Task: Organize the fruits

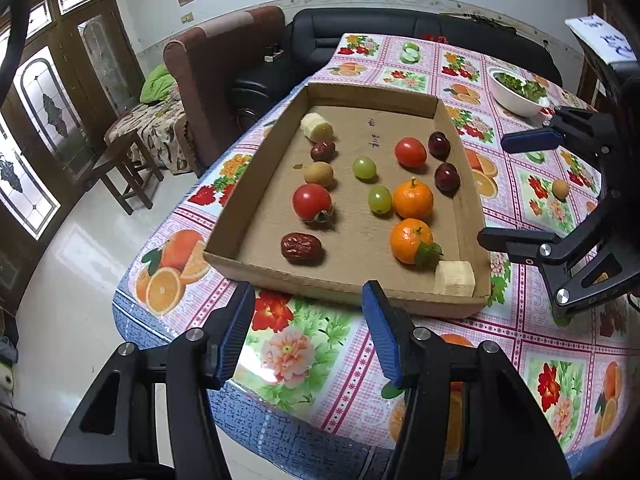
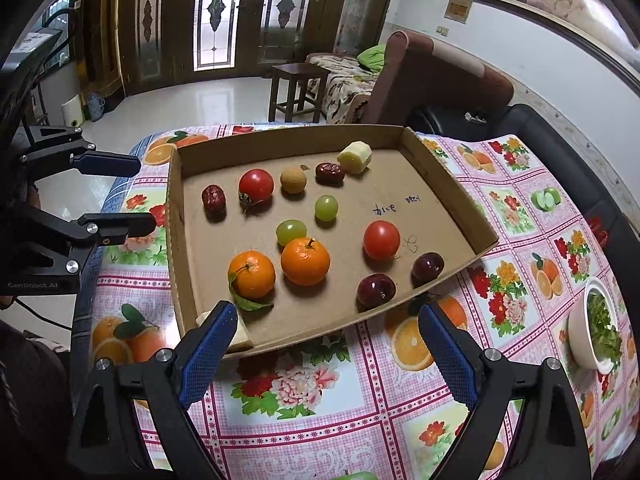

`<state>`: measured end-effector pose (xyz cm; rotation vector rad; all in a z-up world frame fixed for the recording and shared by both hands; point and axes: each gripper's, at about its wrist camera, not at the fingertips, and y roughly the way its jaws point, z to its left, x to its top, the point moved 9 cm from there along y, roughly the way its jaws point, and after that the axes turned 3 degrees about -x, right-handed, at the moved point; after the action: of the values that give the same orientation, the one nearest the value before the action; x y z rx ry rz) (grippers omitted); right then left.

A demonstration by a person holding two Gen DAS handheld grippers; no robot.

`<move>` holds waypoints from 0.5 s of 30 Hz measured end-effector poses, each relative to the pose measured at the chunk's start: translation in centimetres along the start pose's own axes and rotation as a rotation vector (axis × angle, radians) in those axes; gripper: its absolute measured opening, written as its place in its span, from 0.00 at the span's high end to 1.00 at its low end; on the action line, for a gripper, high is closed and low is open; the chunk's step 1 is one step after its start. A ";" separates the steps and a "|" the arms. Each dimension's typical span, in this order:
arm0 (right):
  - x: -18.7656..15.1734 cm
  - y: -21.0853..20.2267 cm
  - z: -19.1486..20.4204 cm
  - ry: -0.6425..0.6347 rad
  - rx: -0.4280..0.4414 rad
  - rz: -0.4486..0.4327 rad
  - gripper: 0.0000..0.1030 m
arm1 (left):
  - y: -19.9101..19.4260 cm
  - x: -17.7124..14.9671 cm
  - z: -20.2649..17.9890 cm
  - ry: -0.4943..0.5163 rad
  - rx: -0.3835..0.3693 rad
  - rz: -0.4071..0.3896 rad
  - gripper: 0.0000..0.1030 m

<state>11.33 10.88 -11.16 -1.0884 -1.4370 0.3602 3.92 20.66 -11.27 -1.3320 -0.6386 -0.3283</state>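
The left gripper (image 1: 308, 300) is held with its jaws spread wide and nothing between them, just short of the near wall of the cardboard tray (image 1: 320, 280). The right gripper (image 2: 326, 322) is likewise held wide open and unloaded at another side of the tray. Inside the tray, two oranges (image 2: 305, 261), two tomatoes (image 2: 256, 185), two green grapes (image 2: 326, 207), two dark plums (image 2: 376, 289), two red dates (image 2: 213, 199), a small tan fruit (image 2: 293, 179) and two pale peeled chunks, possibly banana (image 1: 455, 278), are spread apart. The tray is set on a table (image 2: 320, 408) covered with a fruit-patterned cloth. A white bowl (image 2: 580, 336) of greens is seen well apart from the tray.
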 end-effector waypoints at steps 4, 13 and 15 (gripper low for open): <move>-0.1 0.2 0.0 -0.001 0.002 0.007 0.10 | 0.1 -0.2 -0.3 0.004 -0.005 0.005 0.47; 0.1 0.4 0.0 -0.001 0.004 0.007 0.10 | 0.2 -0.2 -0.3 0.001 -0.002 0.003 0.47; 0.0 0.4 0.0 -0.001 0.005 0.008 0.10 | 0.2 -0.2 -0.3 0.001 -0.003 0.003 0.47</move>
<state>11.51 11.09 -11.43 -1.0900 -1.4319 0.3700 3.97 20.41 -11.59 -1.3352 -0.6352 -0.3273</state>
